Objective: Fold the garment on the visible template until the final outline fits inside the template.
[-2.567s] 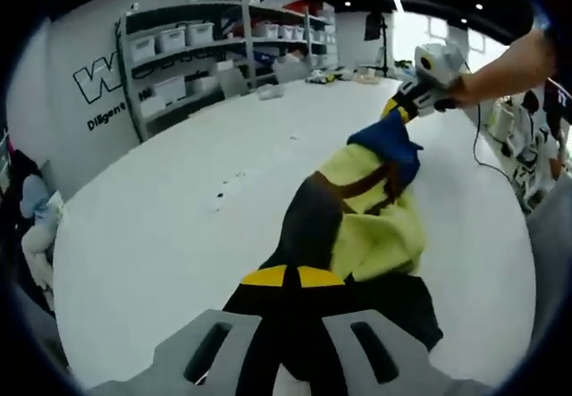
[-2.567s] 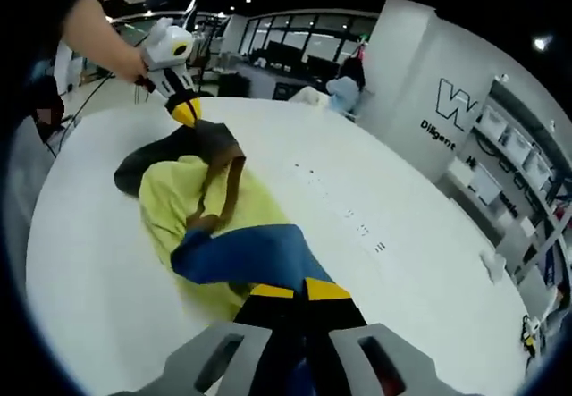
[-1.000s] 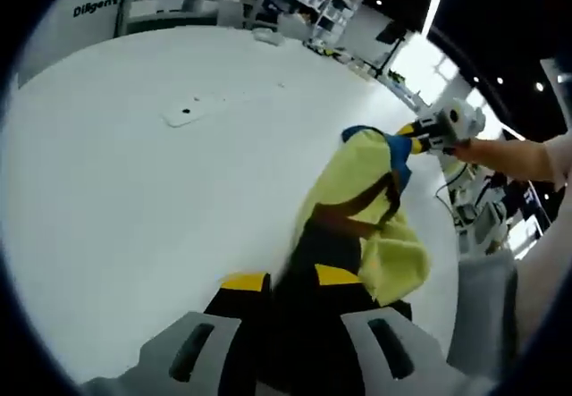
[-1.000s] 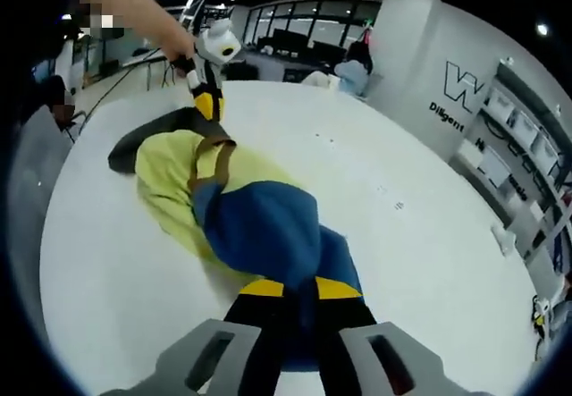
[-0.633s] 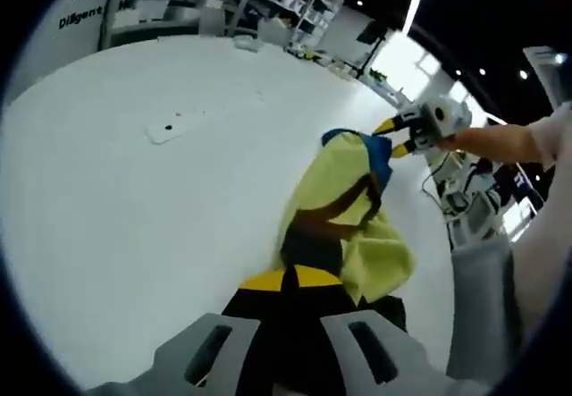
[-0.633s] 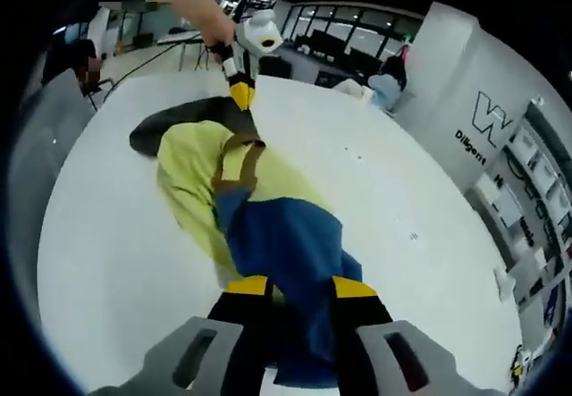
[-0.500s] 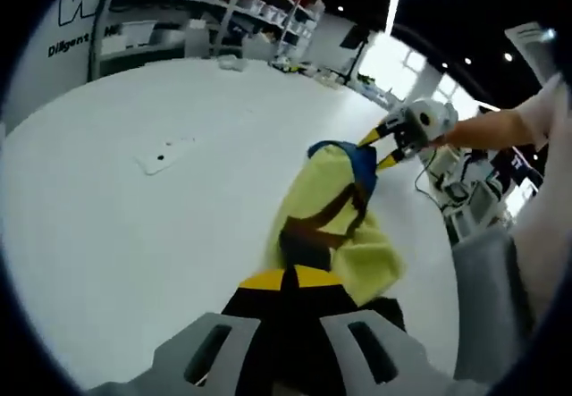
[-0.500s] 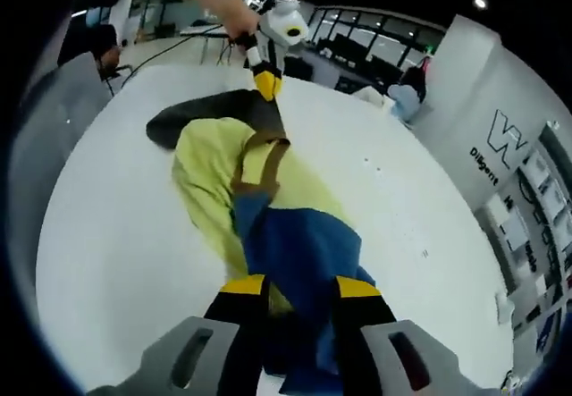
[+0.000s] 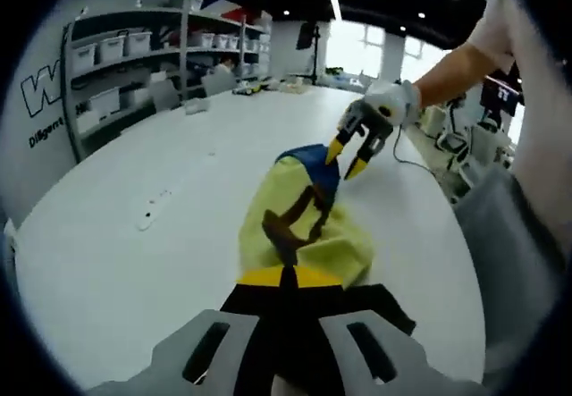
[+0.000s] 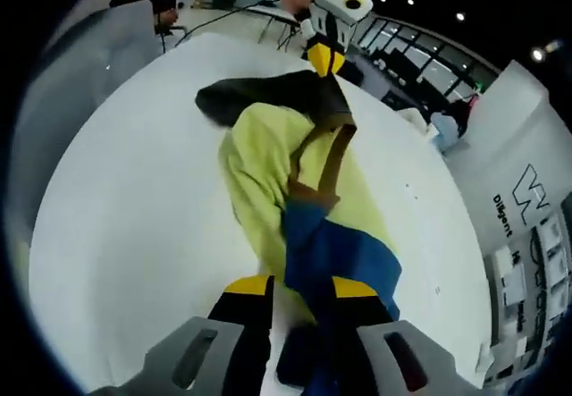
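The garment, yellow (image 9: pixel 304 226) with a brown strap, a blue end and a black end, lies bunched on the white table (image 9: pixel 134 262). My left gripper (image 9: pixel 286 277) is shut on the black end at the bottom of the left gripper view. In the right gripper view it (image 10: pixel 325 56) pinches that black end (image 10: pixel 268 96) at the far side. My right gripper (image 10: pixel 302 286) stands open, its jaws spread on either side of the blue end (image 10: pixel 344 253). From the left gripper view it (image 9: pixel 344 159) hangs open just over the blue end (image 9: pixel 308 159), held by a hand (image 9: pixel 389 105).
Shelves with white bins (image 9: pixel 134 56) line the far wall, and desks with clutter (image 9: pixel 340 79) stand behind the table. A small dark mark (image 9: pixel 147 220) sits on the table's left part. The person's grey clothing (image 9: pixel 505 262) borders the table's right edge.
My right gripper has opened and let go of the blue end, which now rests on the table. The left gripper stays shut on the black end. Both cameras have swung.
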Demonstrator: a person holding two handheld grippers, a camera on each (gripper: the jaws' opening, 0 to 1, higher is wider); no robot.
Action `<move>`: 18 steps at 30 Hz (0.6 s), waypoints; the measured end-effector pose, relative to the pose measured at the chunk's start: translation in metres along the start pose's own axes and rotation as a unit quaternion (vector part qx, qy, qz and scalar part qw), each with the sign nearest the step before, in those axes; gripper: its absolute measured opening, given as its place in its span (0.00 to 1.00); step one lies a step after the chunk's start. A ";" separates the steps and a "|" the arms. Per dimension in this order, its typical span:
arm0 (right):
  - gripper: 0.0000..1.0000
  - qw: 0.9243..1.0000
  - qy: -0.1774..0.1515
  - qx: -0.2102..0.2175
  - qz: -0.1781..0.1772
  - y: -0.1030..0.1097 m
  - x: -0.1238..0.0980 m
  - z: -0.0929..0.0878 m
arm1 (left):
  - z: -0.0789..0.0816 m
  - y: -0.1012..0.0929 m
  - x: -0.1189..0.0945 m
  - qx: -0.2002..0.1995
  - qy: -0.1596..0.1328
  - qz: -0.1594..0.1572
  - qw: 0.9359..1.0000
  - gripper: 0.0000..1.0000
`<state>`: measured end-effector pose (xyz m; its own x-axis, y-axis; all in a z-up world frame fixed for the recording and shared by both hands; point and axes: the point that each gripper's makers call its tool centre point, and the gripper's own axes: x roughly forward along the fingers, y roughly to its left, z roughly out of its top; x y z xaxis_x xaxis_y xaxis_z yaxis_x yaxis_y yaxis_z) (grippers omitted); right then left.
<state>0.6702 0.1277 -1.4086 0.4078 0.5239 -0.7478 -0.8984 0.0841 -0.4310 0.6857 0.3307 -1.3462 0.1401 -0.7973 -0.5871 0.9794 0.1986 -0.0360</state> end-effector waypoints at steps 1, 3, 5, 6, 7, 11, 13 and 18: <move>0.17 1.000 0.002 0.000 0.002 0.000 0.001 -0.002 | -0.002 -0.001 0.001 0.000 0.004 0.002 1.000 0.01; 0.18 1.000 0.008 -0.003 0.004 0.001 0.002 -0.005 | -0.007 0.004 0.003 -0.003 0.003 0.005 1.000 0.01; 0.17 1.000 0.012 -0.010 -0.001 -0.001 0.003 -0.007 | -0.013 0.016 0.004 -0.007 0.005 0.023 1.000 0.01; 0.17 1.000 0.016 -0.014 -0.002 -0.002 0.005 -0.009 | -0.014 0.019 0.004 -0.012 0.004 0.025 1.000 0.01; 0.17 1.000 0.017 -0.019 -0.004 -0.003 0.006 -0.010 | -0.014 0.020 0.005 -0.018 0.002 0.025 1.000 0.01; 0.12 0.999 0.028 -0.041 -0.013 -0.008 0.011 -0.012 | -0.017 0.019 0.012 -0.022 0.011 0.021 0.999 0.02; 0.11 0.998 0.030 -0.044 -0.016 -0.010 0.013 -0.014 | -0.015 0.021 0.014 -0.023 0.009 0.022 0.999 0.08; 0.00 0.997 0.038 -0.048 -0.037 -0.022 0.009 -0.017 | -0.015 0.026 0.023 -0.015 0.016 0.033 0.999 0.23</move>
<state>0.6964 0.1159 -1.4148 0.4871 0.4527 -0.7469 -0.8470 0.0364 -0.5303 0.7118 0.3261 -1.3724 0.1990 -0.7631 -0.6149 0.9634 0.2673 -0.0200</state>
